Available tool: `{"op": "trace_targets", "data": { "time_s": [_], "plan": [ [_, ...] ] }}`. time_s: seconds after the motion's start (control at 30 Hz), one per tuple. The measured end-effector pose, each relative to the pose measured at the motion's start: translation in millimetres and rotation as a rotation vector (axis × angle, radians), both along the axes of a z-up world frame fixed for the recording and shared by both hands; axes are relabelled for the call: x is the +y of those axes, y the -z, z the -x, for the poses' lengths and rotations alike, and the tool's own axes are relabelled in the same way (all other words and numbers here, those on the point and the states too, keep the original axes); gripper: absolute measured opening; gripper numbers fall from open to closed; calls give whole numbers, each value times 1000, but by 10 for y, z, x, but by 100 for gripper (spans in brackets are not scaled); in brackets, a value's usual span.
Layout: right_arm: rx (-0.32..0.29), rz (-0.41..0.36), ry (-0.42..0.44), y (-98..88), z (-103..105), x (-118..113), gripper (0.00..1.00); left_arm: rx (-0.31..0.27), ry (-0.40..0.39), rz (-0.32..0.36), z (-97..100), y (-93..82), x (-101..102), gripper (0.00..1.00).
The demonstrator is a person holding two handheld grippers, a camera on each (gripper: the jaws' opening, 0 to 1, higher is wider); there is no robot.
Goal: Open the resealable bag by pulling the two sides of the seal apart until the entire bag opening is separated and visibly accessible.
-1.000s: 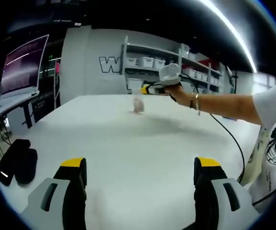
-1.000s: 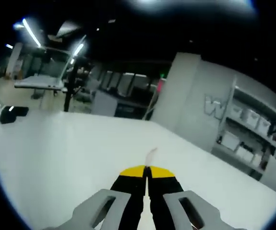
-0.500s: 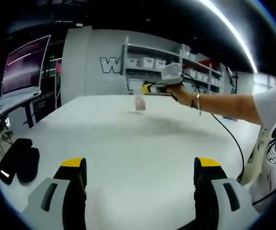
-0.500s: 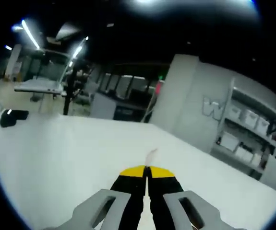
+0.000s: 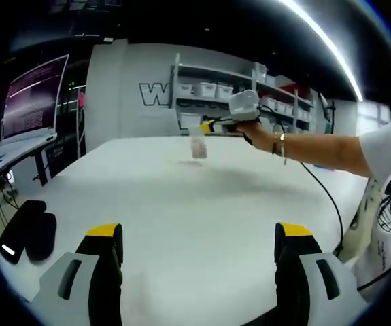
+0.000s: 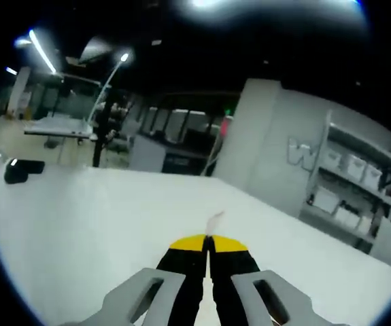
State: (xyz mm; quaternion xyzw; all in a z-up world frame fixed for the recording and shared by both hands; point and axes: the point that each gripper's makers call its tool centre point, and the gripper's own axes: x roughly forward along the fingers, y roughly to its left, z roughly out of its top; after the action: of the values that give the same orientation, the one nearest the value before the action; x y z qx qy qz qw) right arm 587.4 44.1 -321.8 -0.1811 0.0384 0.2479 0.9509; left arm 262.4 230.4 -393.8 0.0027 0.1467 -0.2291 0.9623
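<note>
Above the far edge of the tabletop [image 5: 181, 204], resealable bag [image 5: 197, 147] dangling from right tongs [image 5: 205, 127], clamped shut on its top. Left tongs [image 5: 198, 238] spread wide, empty, near edge. Likely risk: thin pinch slipping when the second grip pulls.

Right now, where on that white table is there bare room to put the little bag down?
Most of the white table is bare: the broad middle between the left tool and the hanging resealable bag. The only clutter is the black device at its left edge.
</note>
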Motion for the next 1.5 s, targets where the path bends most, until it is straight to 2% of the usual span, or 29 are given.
{"op": "trace_targets", "data": {
  "time_s": [0.4,1.5],
  "plan": [
    [-1,-27,-5,-21,210,-27,0,-2,2,-3,33,-8,-3,91],
    [-4,-103,-25,-66,515,-175,0,-7,31,-23,59,-69,-140,91]
  ]
}}
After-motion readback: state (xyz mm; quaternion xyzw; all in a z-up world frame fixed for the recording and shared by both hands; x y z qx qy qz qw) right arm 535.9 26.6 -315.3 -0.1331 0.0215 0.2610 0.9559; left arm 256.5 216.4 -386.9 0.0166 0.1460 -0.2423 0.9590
